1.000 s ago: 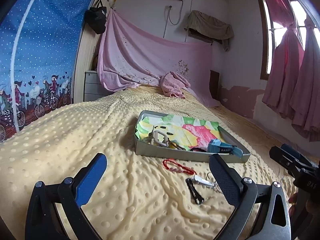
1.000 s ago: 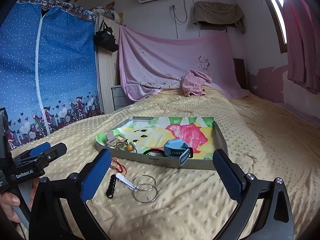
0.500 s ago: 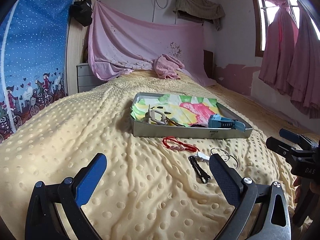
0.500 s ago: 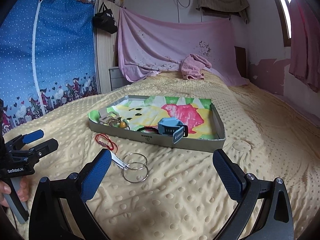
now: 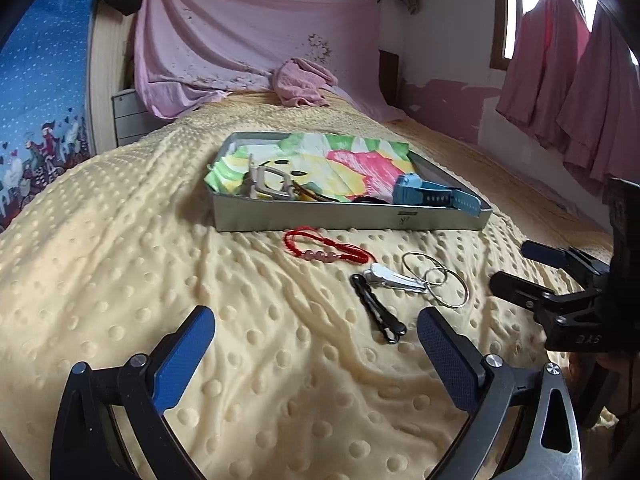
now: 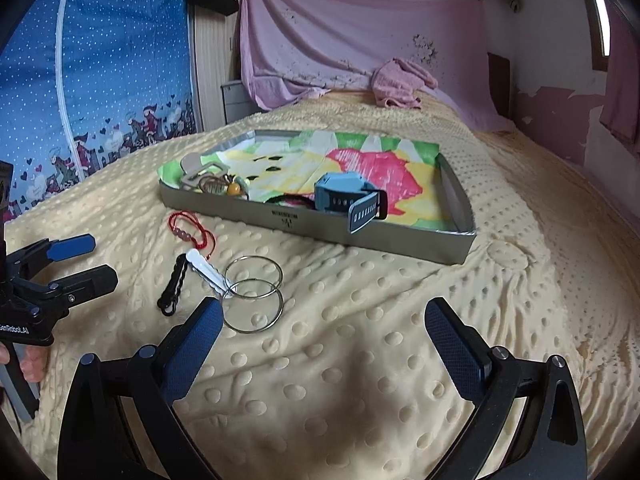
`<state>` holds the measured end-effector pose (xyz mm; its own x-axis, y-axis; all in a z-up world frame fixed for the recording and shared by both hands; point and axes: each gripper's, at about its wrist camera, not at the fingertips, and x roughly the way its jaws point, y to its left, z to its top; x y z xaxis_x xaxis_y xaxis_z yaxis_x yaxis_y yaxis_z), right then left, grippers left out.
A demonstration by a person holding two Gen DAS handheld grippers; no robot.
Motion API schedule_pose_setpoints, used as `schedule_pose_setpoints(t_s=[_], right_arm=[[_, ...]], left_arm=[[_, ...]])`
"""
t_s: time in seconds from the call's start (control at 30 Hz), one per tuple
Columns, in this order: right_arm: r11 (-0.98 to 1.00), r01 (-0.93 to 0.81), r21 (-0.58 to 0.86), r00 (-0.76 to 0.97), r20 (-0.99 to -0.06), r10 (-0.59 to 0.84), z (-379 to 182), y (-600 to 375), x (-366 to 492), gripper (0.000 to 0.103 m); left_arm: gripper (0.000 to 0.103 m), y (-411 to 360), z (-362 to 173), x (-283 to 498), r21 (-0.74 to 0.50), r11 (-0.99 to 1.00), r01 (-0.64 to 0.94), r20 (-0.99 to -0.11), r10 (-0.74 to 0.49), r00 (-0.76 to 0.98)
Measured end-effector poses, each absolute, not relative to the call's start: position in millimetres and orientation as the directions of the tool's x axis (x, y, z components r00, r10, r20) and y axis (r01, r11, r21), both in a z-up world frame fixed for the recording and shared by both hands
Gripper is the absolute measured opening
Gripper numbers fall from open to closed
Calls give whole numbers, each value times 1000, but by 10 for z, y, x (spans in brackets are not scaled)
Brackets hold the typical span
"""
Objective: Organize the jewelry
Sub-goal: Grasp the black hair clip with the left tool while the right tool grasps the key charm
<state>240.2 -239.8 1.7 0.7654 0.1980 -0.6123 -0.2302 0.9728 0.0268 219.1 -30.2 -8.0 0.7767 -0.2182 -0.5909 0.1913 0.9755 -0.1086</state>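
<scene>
**Both grippers hover open over the jewelry on the bed**

Here's the left gripper, fingers spread wide and holding nothing, poised over the yellow dotted bedspread. Just ahead of it lies a black clip, and beside that a white hair clip whose tip overlaps two silver hoop rings. A red cord bracelet with pink beads sits between those pieces and the grey metal tray.

Over to the right gripper, fingers also wide apart, empty, its left finger close to the nearer hoop. In its view the left gripper's body at the frame's edge carries white lettering reading "enRobot.AI", cut off at the start; the left view shows "DAS" on the right gripper's body.

Inside the tray, on a bright paper liner, a blue watch rests near the front wall, strap hanging over the rim. A beige buckle piece and an amber bead sit in the left corner. The tray's front wall bears a small dark label, too small to read.
</scene>
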Motion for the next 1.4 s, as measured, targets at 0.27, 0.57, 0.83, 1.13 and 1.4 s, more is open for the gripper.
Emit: schedule_pose_setpoints(t_s=[0.27, 0.57, 0.83, 1.13, 1.4], right_arm=[[960, -279, 20, 732, -643, 226, -97, -2316, 2535, 58], [941, -336, 36, 705, -653, 277, -135, -2213, 2627, 46], [920, -388, 48, 675, -665, 319, -173, -2076, 2704, 41], [913, -404, 57, 641, -694, 327, -236, -2022, 2746, 41], [902, -427, 66, 626, -698, 348, -255, -1985, 2727, 27]], left_arm=[[65, -454, -96, 2290, -143, 942, 303, -609, -325, 724], [44, -554, -187, 2503, -240, 915, 325, -654, -399, 643], [28, -521, -305, 2599, -280, 916, 288, -694, -400, 598], [17, -534, -402, 2639, -291, 917, 271, -722, -397, 567], [14, -554, -412, 2602, -268, 926, 266, -722, -376, 580]])
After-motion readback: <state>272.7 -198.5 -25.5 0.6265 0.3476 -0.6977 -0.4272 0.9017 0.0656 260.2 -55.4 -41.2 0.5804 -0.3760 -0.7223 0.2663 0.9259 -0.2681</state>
